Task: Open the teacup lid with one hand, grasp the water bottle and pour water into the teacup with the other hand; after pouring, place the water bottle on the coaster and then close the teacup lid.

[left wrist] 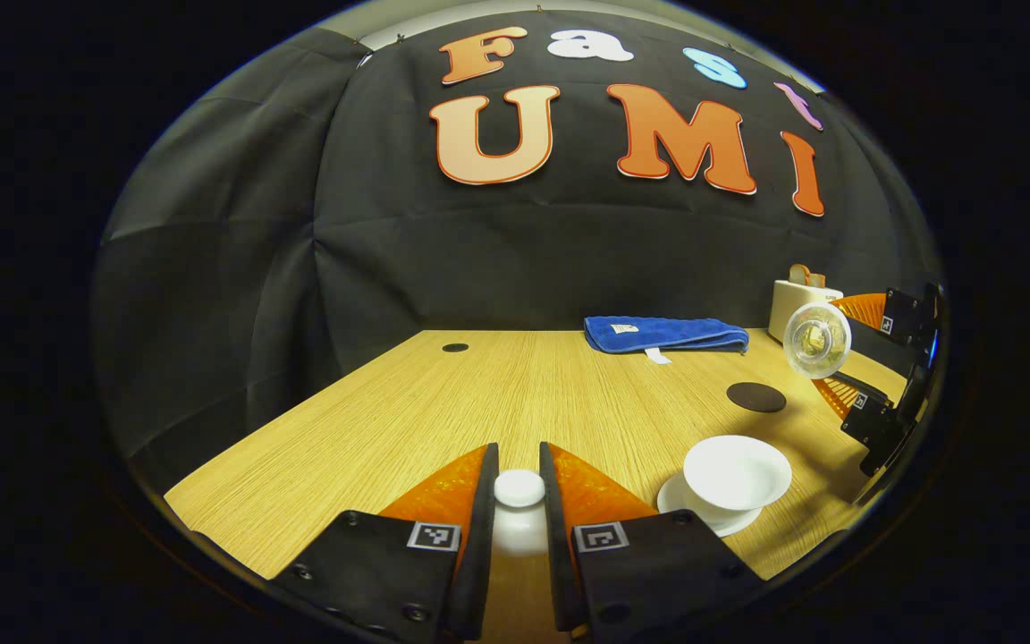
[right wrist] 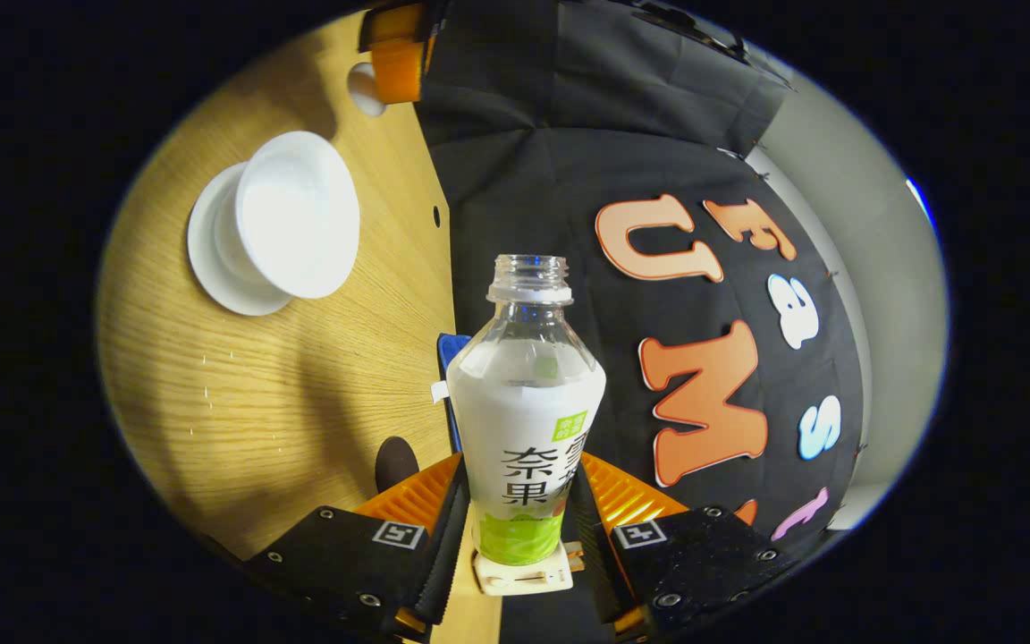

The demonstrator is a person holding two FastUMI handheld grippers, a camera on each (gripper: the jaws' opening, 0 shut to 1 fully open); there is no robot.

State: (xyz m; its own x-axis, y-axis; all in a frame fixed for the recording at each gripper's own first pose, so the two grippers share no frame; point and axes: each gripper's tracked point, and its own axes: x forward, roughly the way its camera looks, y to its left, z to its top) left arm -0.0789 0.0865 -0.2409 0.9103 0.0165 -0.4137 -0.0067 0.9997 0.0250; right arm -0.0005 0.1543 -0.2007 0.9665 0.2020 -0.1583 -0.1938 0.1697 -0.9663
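Observation:
My left gripper (left wrist: pixel 518 461) is shut on the knob of the white teacup lid (left wrist: pixel 519 489), held above the table's near side. The uncovered white teacup (left wrist: pixel 737 474) stands on its saucer (left wrist: pixel 678 499) to the right of it. Farther right, my right gripper (left wrist: pixel 855 353) holds the clear water bottle (left wrist: pixel 817 340) tipped on its side in the air, its uncapped mouth facing this camera. In the right gripper view the bottle (right wrist: pixel 528 402) sits between the closed fingers of my right gripper (right wrist: pixel 522 465), with the teacup (right wrist: pixel 296 215) and the lid (right wrist: pixel 363 89) beyond. I see no stream of water.
A dark round coaster (left wrist: pixel 755 396) lies on the wooden table (left wrist: pixel 479 394) behind the teacup. A folded blue towel (left wrist: pixel 665 334) rests at the back edge, with a white box (left wrist: pixel 799 304) to its right. A small dark hole (left wrist: pixel 455 347) marks the table's back left.

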